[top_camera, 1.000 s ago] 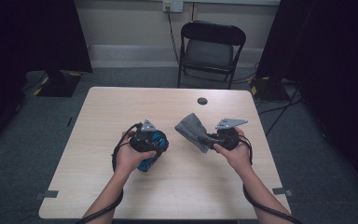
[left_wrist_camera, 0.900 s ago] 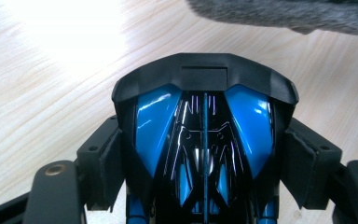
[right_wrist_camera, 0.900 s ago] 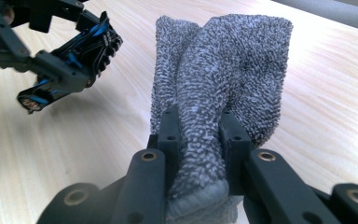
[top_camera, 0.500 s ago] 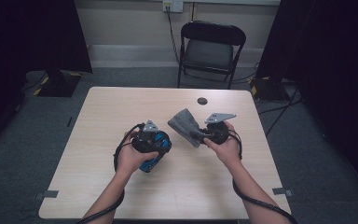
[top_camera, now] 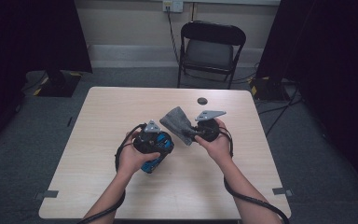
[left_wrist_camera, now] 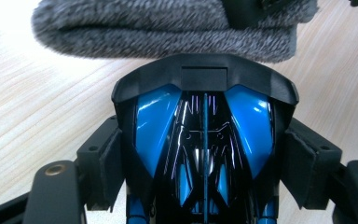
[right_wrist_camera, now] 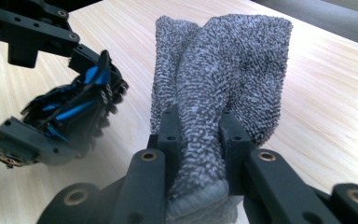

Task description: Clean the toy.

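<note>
Two things held: one per hand-held gripper
Toy: glossy blue-and-black plastic toy car point(left_wrist_camera: 204, 140), black bumper toward the cloth, above the light wooden table point(top_camera: 98, 116)
Cloth: grey nubby folded terry cloth point(right_wrist_camera: 223, 88), just beside the toy
Left hand-held gripper point(left_wrist_camera: 200, 163): pads clamp the toy's sides
Right hand-held gripper point(right_wrist_camera: 199, 135): pinches the cloth's bunched end

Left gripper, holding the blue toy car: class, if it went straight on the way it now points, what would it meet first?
Most likely the grey cloth held by the right gripper; it lies just beyond the blue toy car in the left gripper, though the gap is unclear.
</note>
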The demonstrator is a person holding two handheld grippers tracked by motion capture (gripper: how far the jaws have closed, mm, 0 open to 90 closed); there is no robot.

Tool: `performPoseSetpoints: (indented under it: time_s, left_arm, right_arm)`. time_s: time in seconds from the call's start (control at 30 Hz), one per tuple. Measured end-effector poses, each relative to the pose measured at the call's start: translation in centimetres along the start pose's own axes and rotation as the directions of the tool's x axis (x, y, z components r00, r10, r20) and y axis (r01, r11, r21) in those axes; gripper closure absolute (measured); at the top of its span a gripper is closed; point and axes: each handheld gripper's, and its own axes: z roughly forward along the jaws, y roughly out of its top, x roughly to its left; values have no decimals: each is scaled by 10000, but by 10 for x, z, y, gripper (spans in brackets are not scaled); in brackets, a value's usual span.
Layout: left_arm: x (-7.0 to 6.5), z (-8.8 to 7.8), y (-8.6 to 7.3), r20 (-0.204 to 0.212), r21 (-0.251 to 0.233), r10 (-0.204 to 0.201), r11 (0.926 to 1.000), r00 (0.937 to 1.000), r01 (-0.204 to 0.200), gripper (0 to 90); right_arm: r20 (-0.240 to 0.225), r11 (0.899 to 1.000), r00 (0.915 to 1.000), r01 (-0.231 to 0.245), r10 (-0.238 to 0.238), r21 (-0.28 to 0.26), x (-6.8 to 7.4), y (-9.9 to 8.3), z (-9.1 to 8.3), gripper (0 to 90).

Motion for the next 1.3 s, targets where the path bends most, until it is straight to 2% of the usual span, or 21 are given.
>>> performPoseSetpoints:
  time_s: [0.23, 0.4, 0.43, 0.73, 0.93, 1.3]
  left_arm:
    - [-1, 0, 1, 106, 7, -31, 10000, 9999, 31, 256]
    - [-2, 1, 1, 116, 1, -6, 10000, 9999, 6, 256]
    - [-2, 1, 0, 103, 30, 11, 10000, 9999, -11, 256]
    - [3, 1, -3, -28, 158, -169, 9997, 9999, 169, 256]
    - [3, 0, -3, -124, 208, -43, 9998, 9999, 45, 256]
    - [10, -2, -6, -307, 244, -250, 9994, 9992, 257, 256]
  right_arm:
    - [-88, 9998, 9998, 189, -188, 101, 9, 5, 10, 747]
    - [-288, 9994, 9991, 318, -315, 112, 14, 8, 14, 747]
    - [-401, 9988, 9981, 465, -457, 181, 18, 9, 16, 748]
    - [-788, 9963, 9936, 832, -813, 213, 29, 10, 20, 751]
    - [-918, 9967, 9926, 808, -793, 127, 29, 8, 17, 751]
    - [-1123, 9968, 9905, 801, -788, 71, 28, 3, 10, 751]
